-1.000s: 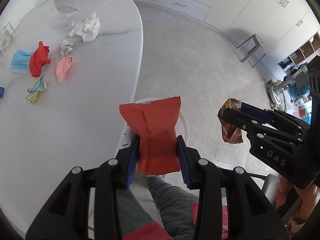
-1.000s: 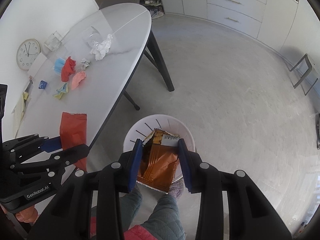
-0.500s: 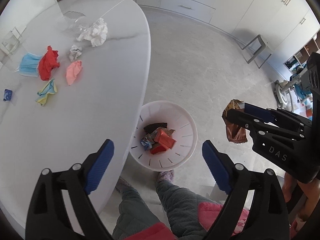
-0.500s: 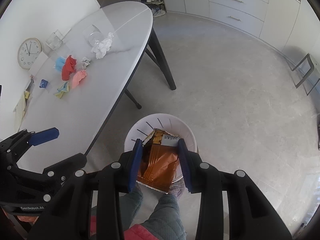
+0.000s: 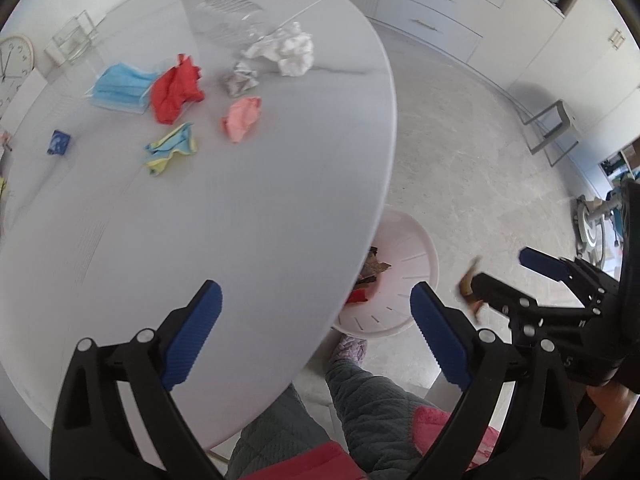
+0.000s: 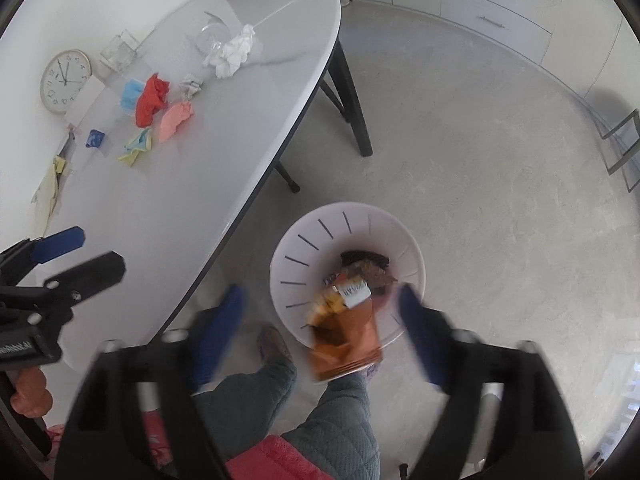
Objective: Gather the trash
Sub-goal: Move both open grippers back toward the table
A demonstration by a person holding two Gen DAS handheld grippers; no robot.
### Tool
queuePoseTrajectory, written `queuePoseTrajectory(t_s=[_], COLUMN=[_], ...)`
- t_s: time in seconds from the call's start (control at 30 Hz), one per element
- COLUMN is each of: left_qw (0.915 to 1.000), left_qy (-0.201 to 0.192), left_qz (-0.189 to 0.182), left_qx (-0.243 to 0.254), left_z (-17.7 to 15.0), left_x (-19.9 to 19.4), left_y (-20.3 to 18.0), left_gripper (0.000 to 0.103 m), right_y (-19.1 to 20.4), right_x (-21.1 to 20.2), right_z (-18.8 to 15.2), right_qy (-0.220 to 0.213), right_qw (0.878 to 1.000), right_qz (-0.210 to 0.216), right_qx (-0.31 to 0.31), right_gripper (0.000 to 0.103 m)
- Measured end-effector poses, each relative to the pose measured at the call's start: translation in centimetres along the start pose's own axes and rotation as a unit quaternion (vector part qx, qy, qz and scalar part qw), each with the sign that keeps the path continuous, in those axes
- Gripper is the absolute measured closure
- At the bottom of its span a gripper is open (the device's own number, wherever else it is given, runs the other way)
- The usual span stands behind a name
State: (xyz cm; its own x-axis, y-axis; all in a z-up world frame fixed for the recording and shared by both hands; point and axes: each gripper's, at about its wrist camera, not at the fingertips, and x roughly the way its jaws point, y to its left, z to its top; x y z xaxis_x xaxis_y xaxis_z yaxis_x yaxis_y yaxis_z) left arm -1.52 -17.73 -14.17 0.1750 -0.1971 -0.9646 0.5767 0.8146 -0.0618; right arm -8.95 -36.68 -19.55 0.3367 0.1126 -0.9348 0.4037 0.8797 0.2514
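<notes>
I've just spread my right hand-held gripper (image 6: 320,336) and the orange wrapper (image 6: 344,340) drops toward the bin (image 6: 280,276); my left hand-held gripper (image 5: 316,336), spread and empty, swings back over the bench (image 5: 240,220) for more trash.

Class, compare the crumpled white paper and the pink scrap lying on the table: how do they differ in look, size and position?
Colour: the crumpled white paper is white; the pink scrap is salmon pink.
Size: the white paper looks clearly bulkier and more spread out; the pink scrap is a smaller, more compact wad.
Position: the white paper lies toward the table's far end beside a clear container; the pink scrap lies nearer the middle.
Both are crumpled and still uncollected.
</notes>
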Motion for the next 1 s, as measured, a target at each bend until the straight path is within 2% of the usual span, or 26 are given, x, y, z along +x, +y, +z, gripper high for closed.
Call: queuePoseTrajectory(t_s=[0.53, 0.6, 1.0], left_qw=[0.9992, 0.9989, 0.9973], left_qy=[-0.012, -0.014, -0.019], left_qz=[0.008, 0.01, 0.024], left_qx=[-0.037, -0.043, -0.067], left_z=[0.2, 0.3, 1.0], left_x=[-1.3, -1.4, -1.5], left_y=[6.6, 7.4, 11.1], left_gripper=[0.01, 0.008, 0.008], right_y=[3.4, 3.9, 7.3], right_x=[-0.5, -0.6, 0.4], right_z=[1.4, 1.7, 4.6], right_qy=[-0.017, -0.019, -0.027], right_qw=[1.0, 1.0, 1.0], right_qz=[-0.004, -0.006, 0.002], right_qx=[0.014, 0.012, -0.001], right_gripper=[0.006, 0.005, 0.004])
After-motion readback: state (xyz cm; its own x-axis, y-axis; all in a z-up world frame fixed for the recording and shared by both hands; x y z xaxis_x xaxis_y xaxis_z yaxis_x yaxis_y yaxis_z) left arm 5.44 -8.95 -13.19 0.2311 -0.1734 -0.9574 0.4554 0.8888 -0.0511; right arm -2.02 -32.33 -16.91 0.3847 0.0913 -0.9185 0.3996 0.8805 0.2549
